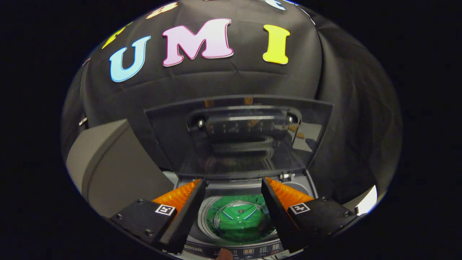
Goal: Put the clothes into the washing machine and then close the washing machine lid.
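Observation:
A green garment with white-and-blue trim (pixel 239 221) lies in the drum of the top-loading washing machine (pixel 202 242), seen between and below my fingers. The dark glass lid (pixel 238 137) stands raised upright beyond the fingertips, its lower edge just above the drum opening. My gripper (pixel 234 183) hangs open above the drum, nothing between its fingers. The left finger (pixel 184 213) and right finger (pixel 278 209) frame the drum's opening.
The machine's control panel (pixel 249 251) runs along its near edge, with a fingertip (pixel 224 255) touching it. A grey appliance or box (pixel 115 169) stands to the left of the machine. Black cloth walls close in behind and on the right.

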`<state>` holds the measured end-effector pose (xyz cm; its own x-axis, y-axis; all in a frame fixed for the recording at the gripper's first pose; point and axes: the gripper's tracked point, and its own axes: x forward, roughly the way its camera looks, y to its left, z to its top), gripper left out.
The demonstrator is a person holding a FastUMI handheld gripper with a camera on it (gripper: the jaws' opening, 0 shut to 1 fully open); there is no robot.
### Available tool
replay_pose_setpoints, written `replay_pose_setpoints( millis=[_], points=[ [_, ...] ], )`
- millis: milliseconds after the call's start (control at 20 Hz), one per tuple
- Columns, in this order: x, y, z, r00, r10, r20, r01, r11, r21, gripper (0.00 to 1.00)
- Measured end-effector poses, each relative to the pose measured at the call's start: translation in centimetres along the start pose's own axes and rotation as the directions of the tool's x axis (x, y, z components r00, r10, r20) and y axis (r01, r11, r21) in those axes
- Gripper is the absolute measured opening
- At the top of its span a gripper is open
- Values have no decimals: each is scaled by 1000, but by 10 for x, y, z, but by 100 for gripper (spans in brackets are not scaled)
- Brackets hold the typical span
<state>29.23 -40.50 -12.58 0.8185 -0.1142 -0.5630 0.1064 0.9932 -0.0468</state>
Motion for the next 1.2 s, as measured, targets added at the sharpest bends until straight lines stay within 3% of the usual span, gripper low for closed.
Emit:
replay_pose_setpoints(
  millis=[350,550,750,1200],
  points=[
    [-26,5,113,982,3,189,6,999,-48,98],
    [-13,5,163,967,8,256,-2,1000,-24,99],
    [17,8,178,969,19,246,-11,999,-33,99],
    [79,3,157,990,9,144,-6,1000,-17,99]
  ],
)
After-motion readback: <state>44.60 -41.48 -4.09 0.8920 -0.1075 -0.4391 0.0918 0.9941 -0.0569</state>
